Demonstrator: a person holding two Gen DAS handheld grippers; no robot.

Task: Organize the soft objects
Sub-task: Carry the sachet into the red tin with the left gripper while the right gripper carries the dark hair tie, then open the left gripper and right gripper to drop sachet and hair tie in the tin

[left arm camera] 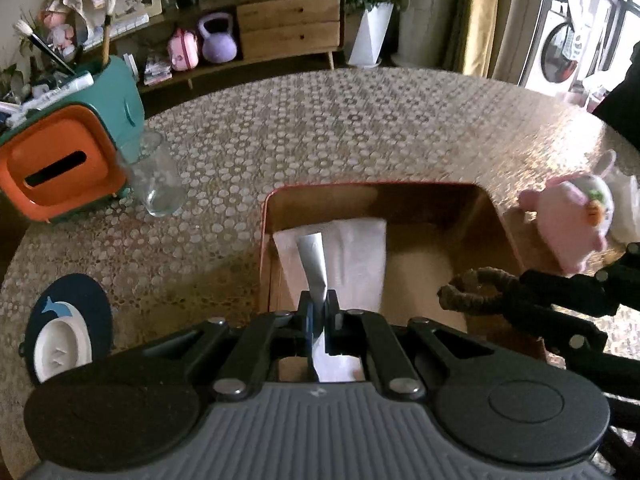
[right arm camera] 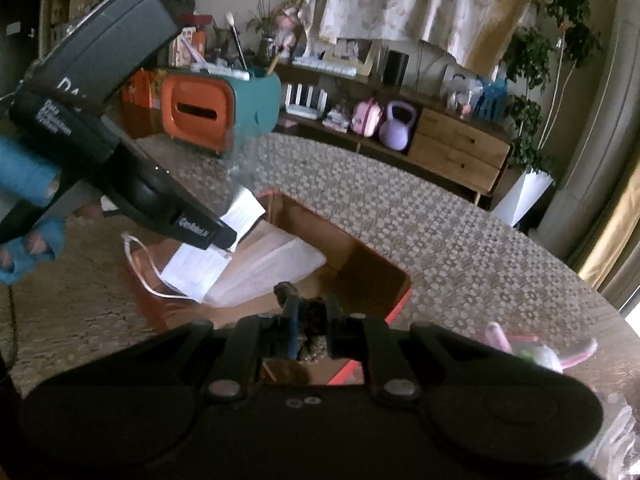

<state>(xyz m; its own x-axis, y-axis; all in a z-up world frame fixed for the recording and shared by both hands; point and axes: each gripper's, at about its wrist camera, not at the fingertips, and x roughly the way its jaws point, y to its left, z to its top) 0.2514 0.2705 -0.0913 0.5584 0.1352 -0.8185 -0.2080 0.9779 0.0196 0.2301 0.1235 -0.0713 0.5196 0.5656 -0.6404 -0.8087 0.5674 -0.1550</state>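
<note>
An open cardboard box (left arm camera: 486,204) with a red rim stands on the table; it also shows in the right wrist view (right arm camera: 396,276). My left gripper (left arm camera: 319,306) is shut on a white face mask (left arm camera: 352,248) and holds it over the box's left side; the mask (right arm camera: 264,264) and the left gripper (right arm camera: 228,242) show in the right wrist view. My right gripper (right arm camera: 310,312) is shut on a brown fuzzy hair tie (right arm camera: 310,314) above the box's near edge; the right gripper (left arm camera: 504,294) and the tie's loop (left arm camera: 472,292) show in the left wrist view. A pink plush rabbit (left arm camera: 572,216) lies right of the box.
An orange and teal tissue box organizer (left arm camera: 60,160) with brushes stands at the table's far left, a clear glass (left arm camera: 156,180) beside it. A dark blue dolphin coaster with a white dish (left arm camera: 68,332) lies at the near left. A white bag (left arm camera: 626,212) lies behind the rabbit.
</note>
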